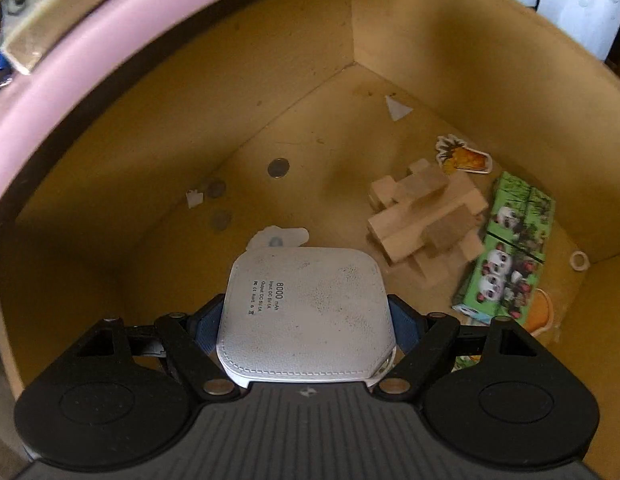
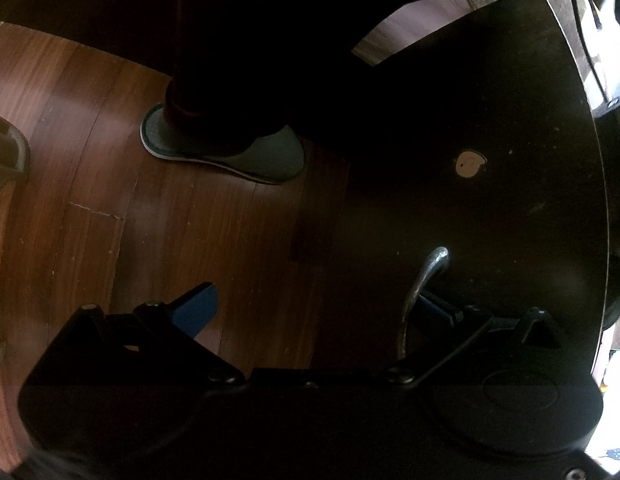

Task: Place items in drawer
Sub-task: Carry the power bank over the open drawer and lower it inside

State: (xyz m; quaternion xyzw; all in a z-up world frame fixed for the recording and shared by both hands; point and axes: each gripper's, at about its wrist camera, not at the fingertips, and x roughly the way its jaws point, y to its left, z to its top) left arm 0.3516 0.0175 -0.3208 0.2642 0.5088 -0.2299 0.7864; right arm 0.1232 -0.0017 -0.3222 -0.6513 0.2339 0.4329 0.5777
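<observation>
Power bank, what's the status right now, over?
Left gripper shut on white power bank, over the open drawer. Right gripper open, one finger hooked behind metal handle. Wooden blocks, coins nearby; landing spot free.

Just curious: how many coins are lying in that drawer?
3 small round grey coins on the drawer floor: one farthest back, one beside a paper scrap, one nearest. The held power bank may hide more.
</observation>
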